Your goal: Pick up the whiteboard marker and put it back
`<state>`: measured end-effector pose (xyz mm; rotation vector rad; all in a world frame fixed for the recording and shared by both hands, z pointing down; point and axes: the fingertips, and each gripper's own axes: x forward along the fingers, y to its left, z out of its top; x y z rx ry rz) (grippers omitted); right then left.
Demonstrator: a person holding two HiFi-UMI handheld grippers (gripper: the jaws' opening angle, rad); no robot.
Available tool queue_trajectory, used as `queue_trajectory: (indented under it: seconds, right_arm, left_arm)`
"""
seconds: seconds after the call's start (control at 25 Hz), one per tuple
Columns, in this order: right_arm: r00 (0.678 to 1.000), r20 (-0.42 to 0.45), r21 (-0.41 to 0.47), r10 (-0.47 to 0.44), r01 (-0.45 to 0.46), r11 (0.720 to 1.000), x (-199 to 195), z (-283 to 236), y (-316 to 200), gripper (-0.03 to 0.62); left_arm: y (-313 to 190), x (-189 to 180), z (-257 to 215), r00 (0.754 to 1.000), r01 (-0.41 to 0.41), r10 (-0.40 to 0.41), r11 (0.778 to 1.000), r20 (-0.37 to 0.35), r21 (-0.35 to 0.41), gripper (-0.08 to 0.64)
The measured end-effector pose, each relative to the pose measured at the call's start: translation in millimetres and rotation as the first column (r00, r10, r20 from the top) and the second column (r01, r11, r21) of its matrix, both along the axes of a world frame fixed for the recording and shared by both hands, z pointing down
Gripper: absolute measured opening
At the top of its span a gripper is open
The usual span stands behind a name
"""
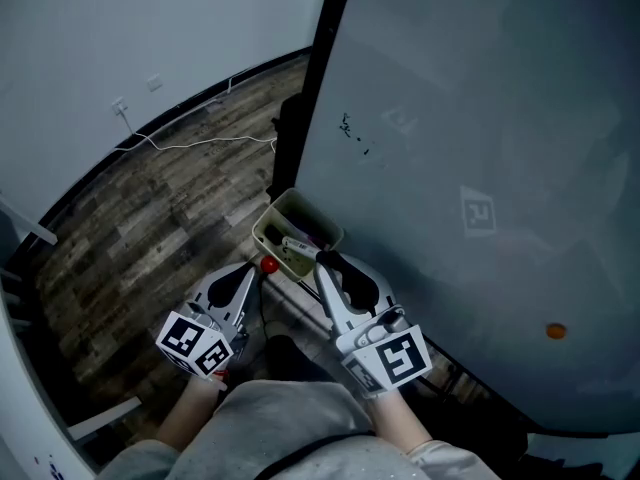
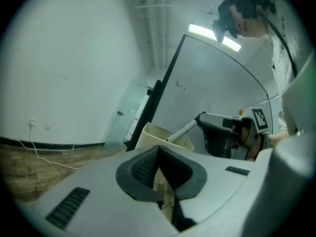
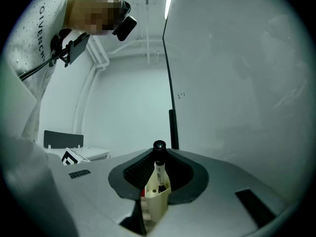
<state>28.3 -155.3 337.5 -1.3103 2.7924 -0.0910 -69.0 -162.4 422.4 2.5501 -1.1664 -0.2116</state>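
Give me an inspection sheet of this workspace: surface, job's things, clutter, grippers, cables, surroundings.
Surface: whiteboard, mostly bare, with a few small dark marks.
Job's things: marker, with one end standing in the holder at the whiteboard's edge.
Clutter: red round thing beside the holder, cannot tell what it is; orange dot on the whiteboard.
Grippers: right hand-held gripper is shut on the marker; left hand-held gripper is shut and empty, beside the holder.
Cables: white cable on the floor along the wall.
Surroundings: wood floor; white wall with a socket.
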Motion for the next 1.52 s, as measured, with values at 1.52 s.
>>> queue_trajectory:
  seconds: [1.52]
  right_arm:
    - [0.999, -0.033, -0.023, -0.039, 0.038, 0.999, -13, 35, -10, 0.077]
  left_arm:
    - [-9, 2, 39, 1.0, 0.02, -0.019, 0.995, 0.004, -0.094, 0.015]
